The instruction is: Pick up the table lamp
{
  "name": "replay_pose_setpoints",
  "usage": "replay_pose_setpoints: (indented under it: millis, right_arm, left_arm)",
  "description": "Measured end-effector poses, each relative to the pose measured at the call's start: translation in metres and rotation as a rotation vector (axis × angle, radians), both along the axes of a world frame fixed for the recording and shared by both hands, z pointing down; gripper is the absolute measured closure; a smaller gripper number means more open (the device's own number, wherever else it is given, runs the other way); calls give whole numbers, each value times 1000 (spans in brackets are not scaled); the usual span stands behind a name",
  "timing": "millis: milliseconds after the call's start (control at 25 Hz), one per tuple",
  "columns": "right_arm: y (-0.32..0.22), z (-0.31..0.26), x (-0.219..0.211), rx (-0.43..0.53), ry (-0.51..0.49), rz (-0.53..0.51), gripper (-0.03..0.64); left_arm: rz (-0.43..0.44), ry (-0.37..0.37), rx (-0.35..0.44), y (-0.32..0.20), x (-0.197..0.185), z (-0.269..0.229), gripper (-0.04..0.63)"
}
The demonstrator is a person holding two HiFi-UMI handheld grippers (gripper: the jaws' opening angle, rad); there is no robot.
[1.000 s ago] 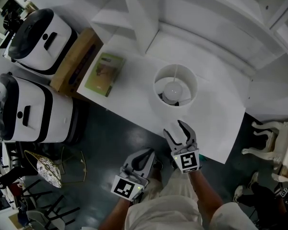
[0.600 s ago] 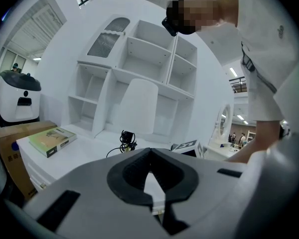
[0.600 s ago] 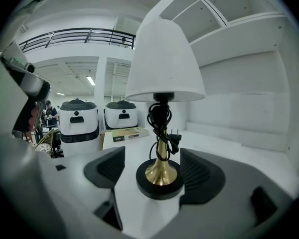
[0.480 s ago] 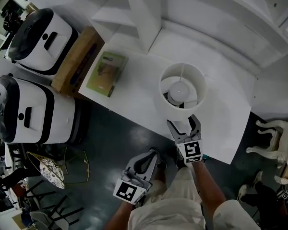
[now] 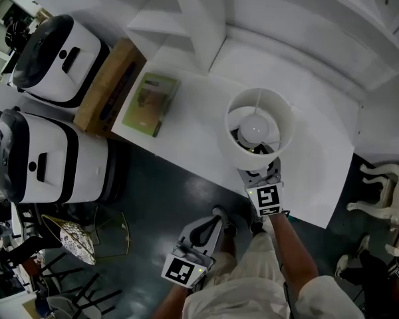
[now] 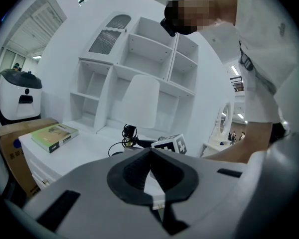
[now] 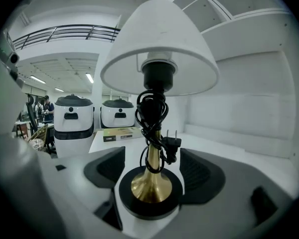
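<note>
The table lamp has a white shade [image 5: 259, 128], a brass stem [image 7: 153, 161] wound with a black cord, and a round black base [image 7: 150, 198]. It stands on the white table [image 5: 306, 178]. My right gripper [image 5: 259, 176] reaches under the shade's near edge. Its jaws have just been opening and now stand wide. In the right gripper view [image 7: 152, 176] the stem and base lie between the pads, which do not touch them. My left gripper [image 5: 205, 232] hangs shut and empty in front of the table; the left gripper view shows its tips [image 6: 150, 156] meeting.
A green book [image 5: 149, 102] lies at the table's left end, with a cardboard box [image 5: 110, 85] beside it. Two white machines [image 5: 53, 58] [image 5: 40, 158] stand on the floor to the left. A white shelf unit [image 5: 186, 18] rises behind the table.
My right gripper has moved forward from the table's front edge to under the lamp shade, with its jaws wider. The left gripper has stayed put.
</note>
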State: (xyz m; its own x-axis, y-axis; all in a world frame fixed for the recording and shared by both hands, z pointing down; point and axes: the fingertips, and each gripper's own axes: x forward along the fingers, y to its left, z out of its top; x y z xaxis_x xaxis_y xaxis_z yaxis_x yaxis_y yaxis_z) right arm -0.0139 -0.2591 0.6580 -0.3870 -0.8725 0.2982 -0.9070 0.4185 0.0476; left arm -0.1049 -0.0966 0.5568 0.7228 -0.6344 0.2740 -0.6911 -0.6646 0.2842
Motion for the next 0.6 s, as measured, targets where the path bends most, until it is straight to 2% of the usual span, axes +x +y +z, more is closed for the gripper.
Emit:
replay_pose_setpoints:
  millis: [600]
  right_arm:
    - [-41,-3,-6,51,-11,19,295]
  left_arm:
    - [-7,-22,-29,5,-6,12,584]
